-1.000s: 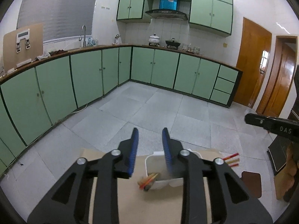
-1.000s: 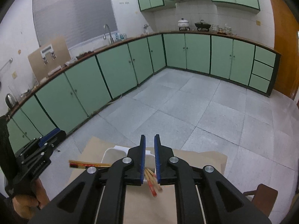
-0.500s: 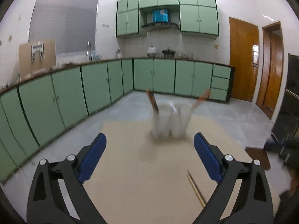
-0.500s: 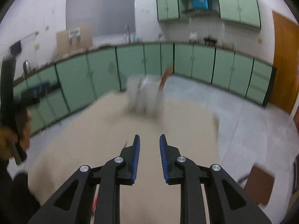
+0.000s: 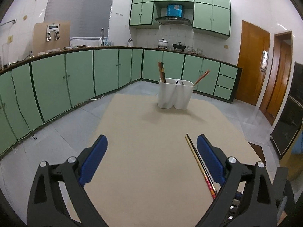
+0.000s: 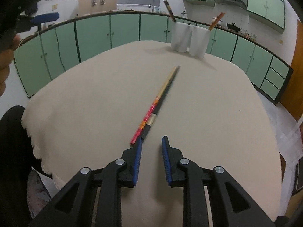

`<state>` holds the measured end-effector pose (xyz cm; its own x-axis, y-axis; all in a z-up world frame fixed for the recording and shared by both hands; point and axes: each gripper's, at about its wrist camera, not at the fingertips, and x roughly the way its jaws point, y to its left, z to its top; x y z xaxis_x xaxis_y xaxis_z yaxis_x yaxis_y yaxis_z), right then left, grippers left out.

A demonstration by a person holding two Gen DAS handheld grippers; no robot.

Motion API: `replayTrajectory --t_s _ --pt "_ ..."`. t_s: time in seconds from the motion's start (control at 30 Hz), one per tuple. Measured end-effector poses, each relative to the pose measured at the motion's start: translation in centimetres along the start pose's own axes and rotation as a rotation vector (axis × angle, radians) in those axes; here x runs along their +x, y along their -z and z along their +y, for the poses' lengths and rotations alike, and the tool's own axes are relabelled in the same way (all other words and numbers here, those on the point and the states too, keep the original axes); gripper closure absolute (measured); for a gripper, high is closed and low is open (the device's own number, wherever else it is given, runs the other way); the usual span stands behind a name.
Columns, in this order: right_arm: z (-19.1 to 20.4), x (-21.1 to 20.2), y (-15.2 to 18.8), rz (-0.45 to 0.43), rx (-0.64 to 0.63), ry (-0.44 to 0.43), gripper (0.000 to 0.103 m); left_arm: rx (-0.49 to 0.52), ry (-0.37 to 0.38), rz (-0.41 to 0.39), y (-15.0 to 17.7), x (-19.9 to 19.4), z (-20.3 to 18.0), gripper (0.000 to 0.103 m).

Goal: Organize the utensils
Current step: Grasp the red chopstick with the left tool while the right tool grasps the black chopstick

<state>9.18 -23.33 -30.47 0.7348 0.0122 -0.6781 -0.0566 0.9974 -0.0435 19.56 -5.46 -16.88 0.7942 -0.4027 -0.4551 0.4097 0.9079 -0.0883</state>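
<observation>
A white two-part utensil holder stands at the far end of the beige table, with brown chopsticks leaning out of its left part and another pair out of its right. A loose pair of chopsticks, one red-patterned and one black, lies on the table. My left gripper is wide open and empty, with that pair just inside its right finger. My right gripper has its jaws slightly apart with nothing between them. The pair's near end sits at its left fingertip. The holder is far ahead.
Green floor cabinets line the walls to the left and behind the table. Wooden doors stand at the right. A brown seat shows past the table's right edge. A person's hand holds the left gripper at the upper left.
Both grippers have dropped and pulled back from above the holder to the table's near end. The left jaws have opened wide and the right jaws have parted a little.
</observation>
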Motion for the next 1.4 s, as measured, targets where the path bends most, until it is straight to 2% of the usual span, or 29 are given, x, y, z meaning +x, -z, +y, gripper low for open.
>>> replayTrajectory --t_s 0.07,0.2,0.27,0.3,0.33,0.4,0.5,0.77,0.93,1.1,1.2,1.27,1.4 --pt "0.5 0.2 -0.1 -0.003 -0.012 -0.006 0.08 -0.002 0.002 0.008 0.4 0.1 0.1 0.01" --pt "0.3 0.7 -0.4 -0.005 0.013 0.003 0.068 0.003 0.003 0.016 0.2 0.7 0.0 0.01" --pt "0.0 0.7 -0.3 -0.007 0.028 0.008 0.067 -0.003 0.007 0.021 0.5 0.9 0.1 0.01" --pt "-0.4 0.8 -0.4 -0.005 0.047 0.001 0.069 -0.007 0.008 0.022 0.7 1.0 0.1 0.01" --pt "-0.8 0.9 -0.5 -0.006 0.066 0.004 0.08 -0.013 0.009 0.027 1.0 1.2 0.0 0.01" --pt "-1.5 1.0 -0.5 -0.006 0.084 0.013 0.095 -0.024 0.008 0.04 1.6 1.6 0.0 0.01" --pt "-3.0 0.7 -0.2 -0.014 0.133 0.017 0.097 -0.026 -0.001 0.062 3.0 2.0 -0.6 0.01" --pt "-7.1 -1.0 1.8 -0.018 0.215 0.108 0.097 -0.046 0.007 0.124 6.9 3.1 -3.1 0.011" --pt "-10.2 -1.8 2.5 -0.021 0.272 0.15 0.097 -0.04 0.028 0.154 8.9 4.1 -6.1 0.011" --pt "-11.5 -2.1 3.1 -0.028 0.294 0.147 0.097 0.01 0.03 0.173 11.1 5.2 -9.7 0.011" --pt "-11.2 -2.3 3.4 -0.034 0.278 0.144 0.097 0.027 0.03 0.193 12.1 6.0 -11.1 0.021" --pt "-11.2 -2.3 3.3 -0.036 0.278 0.139 0.097 0.034 0.034 0.212 12.8 6.6 -11.6 0.034" --pt "-11.0 -2.3 3.3 -0.041 0.273 0.131 0.097 0.039 0.013 0.214 13.3 7.0 -11.8 0.05"
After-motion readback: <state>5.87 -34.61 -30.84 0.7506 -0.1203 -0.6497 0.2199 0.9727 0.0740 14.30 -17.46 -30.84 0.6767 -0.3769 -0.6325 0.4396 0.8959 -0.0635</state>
